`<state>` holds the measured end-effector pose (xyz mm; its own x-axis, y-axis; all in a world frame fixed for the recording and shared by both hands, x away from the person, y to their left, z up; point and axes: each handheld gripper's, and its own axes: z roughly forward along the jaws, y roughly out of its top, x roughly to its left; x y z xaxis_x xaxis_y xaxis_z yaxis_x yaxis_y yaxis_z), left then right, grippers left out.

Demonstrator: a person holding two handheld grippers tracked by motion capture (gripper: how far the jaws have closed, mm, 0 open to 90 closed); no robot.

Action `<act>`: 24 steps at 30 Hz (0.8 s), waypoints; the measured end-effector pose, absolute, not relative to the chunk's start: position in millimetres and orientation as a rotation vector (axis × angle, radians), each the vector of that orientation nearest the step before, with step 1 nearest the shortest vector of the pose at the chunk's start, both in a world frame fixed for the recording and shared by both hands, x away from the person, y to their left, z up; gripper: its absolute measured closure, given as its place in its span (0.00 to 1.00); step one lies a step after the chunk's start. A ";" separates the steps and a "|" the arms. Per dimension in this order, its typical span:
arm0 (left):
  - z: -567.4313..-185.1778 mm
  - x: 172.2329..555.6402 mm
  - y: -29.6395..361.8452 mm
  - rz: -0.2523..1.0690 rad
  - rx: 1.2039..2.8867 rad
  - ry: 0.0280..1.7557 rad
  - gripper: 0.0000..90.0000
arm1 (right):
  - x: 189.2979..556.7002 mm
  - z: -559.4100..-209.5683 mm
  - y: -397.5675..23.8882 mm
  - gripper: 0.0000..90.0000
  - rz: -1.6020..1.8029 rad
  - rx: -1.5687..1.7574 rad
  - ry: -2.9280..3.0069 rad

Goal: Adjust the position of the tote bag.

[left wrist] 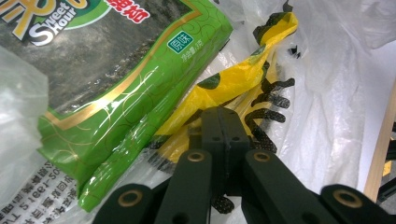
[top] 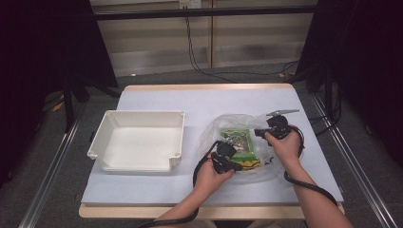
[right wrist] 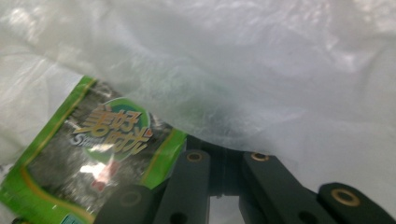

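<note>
A clear plastic bag (top: 223, 124) lies on the table right of centre, holding a green seaweed packet (top: 240, 141) and a yellow packet (top: 250, 165). My left gripper (top: 236, 163) sits at the bag's near edge. In the left gripper view its jaws (left wrist: 224, 116) are pressed together, tips against the yellow packet (left wrist: 233, 79) beside the green packet (left wrist: 116, 93); I cannot tell whether they pinch film. My right gripper (top: 259, 132) is at the bag's far right side. In the right gripper view its tips (right wrist: 224, 151) disappear under the bag film (right wrist: 257, 70), shut on it, with the green packet (right wrist: 93, 158) to the left.
An empty white bin (top: 142, 113) stands on the left half of the pale table (top: 204, 102). Black cables trail from both grippers along the forearms. The wooden table edge (left wrist: 380, 144) runs close to the bag on the near side.
</note>
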<state>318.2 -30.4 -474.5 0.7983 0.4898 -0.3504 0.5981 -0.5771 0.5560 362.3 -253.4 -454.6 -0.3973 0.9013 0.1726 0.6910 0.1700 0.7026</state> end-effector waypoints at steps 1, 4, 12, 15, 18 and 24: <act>-474.6 317.7 -30.7 -0.201 2.298 0.800 1.00 | 360.1 -452.6 -253.2 1.00 1.061 1.527 2.164; -474.2 317.7 -30.7 -0.195 2.307 0.792 1.00 | 352.8 -446.4 -250.6 1.00 1.075 1.510 2.173; -474.5 317.7 -30.8 -0.202 2.298 0.804 1.00 | 342.7 -433.4 -246.6 1.00 1.090 1.481 2.189; -474.5 318.0 -30.5 -0.205 2.300 0.803 1.00 | 340.2 -427.9 -246.7 1.00 1.100 1.464 2.187; -474.5 317.6 -31.0 -0.206 2.296 0.807 1.00 | 339.1 -420.5 -247.3 1.00 1.110 1.463 2.174; -474.5 317.5 -31.1 -0.205 2.296 0.809 1.00 | 340.6 -408.5 -248.4 1.00 1.099 1.464 2.158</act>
<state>317.5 -31.1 -474.5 0.7941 0.4952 -0.3525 0.6034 -0.5721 0.5556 340.6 -248.4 -408.5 -0.4294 0.8891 0.1583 0.6513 0.1834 0.7364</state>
